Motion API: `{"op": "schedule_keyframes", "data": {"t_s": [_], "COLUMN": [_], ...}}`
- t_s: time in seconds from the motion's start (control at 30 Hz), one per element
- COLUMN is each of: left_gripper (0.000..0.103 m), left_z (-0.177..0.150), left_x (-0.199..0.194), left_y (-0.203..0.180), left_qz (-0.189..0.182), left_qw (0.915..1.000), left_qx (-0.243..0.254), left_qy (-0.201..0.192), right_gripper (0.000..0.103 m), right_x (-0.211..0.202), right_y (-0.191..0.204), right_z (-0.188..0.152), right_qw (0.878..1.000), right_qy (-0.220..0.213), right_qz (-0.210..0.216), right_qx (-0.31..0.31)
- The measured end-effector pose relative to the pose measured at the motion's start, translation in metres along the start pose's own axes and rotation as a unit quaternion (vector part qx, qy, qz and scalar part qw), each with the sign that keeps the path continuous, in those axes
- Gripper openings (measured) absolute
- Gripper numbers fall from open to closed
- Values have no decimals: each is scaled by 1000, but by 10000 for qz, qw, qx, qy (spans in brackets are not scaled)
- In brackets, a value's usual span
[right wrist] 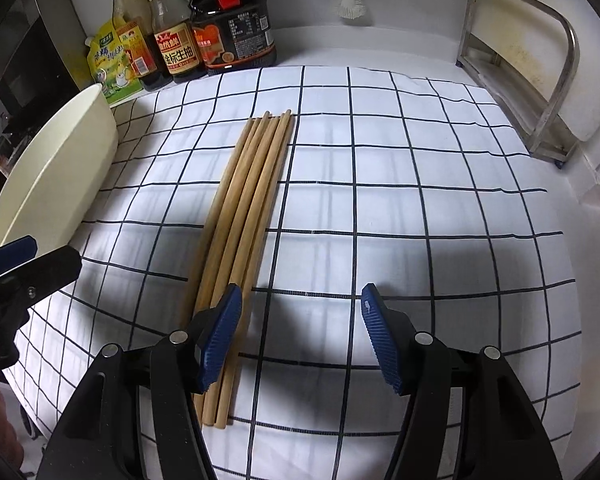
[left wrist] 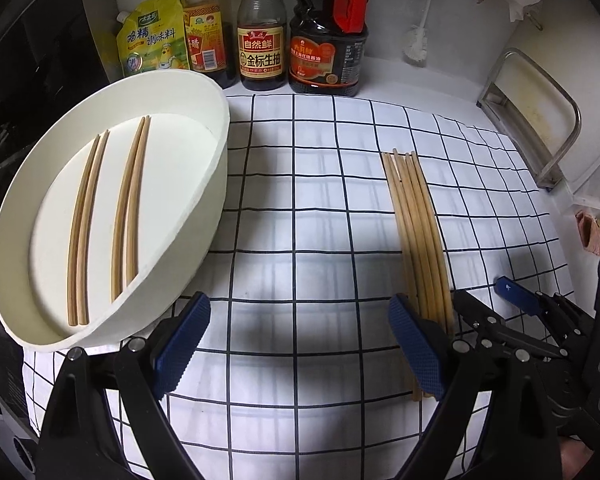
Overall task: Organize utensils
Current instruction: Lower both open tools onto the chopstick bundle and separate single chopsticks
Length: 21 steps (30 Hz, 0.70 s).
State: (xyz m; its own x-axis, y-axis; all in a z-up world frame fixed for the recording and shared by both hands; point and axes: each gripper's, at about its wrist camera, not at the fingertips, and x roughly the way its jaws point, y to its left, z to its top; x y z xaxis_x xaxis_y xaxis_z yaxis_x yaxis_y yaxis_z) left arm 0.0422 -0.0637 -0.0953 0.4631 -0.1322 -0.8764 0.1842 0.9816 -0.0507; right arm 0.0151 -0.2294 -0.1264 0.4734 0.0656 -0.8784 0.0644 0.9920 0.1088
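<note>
Chopsticks are what this job turns on, and they lie in two places. Largest in the scene is the checked cloth [right wrist: 380, 184] spread over the counter. On its left edge sits the white oval tray [left wrist: 216, 184], holding two pairs of chopsticks [left wrist: 100, 220] laid parallel with a gap between the pairs, which reads as the sorted arrangement. Right of the tray, well apart from it, the loose bundle of chopsticks [right wrist: 244, 216] rests on the cloth, lined up side by side and running from near to far, so single sticks can probably be picked off its near ends. At the far edge stand sauce bottles [left wrist: 260, 40], clear of the work.

Both tools point steeply down at the cloth. The right gripper [right wrist: 300, 336] is spread wide and empty, its left pad over the bundle's near end, likely lining up a pick. The left gripper [left wrist: 296, 344] is likewise released and holds nothing, between tray and bundle.
</note>
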Motion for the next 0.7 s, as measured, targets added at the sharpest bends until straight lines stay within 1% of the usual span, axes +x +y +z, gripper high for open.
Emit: {"op": "schedule_keyframes", "data": {"t_s": [0.23, 0.37, 0.53, 0.7], "left_gripper": [89, 89, 89, 89], "left_z": [0, 1, 1, 0], "left_x": [4, 5, 7, 8], "left_y": [-3, -7, -9, -10], "left_qz": [-10, -25, -18, -13], "left_qw": [10000, 10000, 10000, 10000], "left_qx": [18, 62, 77, 80], "left_qy": [17, 20, 26, 22], "right_gripper": [59, 59, 59, 59], "right_x": [4, 4, 4, 4], "right_y": [4, 8, 8, 9], "right_z": [0, 1, 2, 1], "right_qw": [9999, 9994, 9993, 9992], "right_qy": [-11, -30, 66, 51], "right_qz": [-76, -207, -159, -153], "right_qx": [-117, -280, -333, -371]}}
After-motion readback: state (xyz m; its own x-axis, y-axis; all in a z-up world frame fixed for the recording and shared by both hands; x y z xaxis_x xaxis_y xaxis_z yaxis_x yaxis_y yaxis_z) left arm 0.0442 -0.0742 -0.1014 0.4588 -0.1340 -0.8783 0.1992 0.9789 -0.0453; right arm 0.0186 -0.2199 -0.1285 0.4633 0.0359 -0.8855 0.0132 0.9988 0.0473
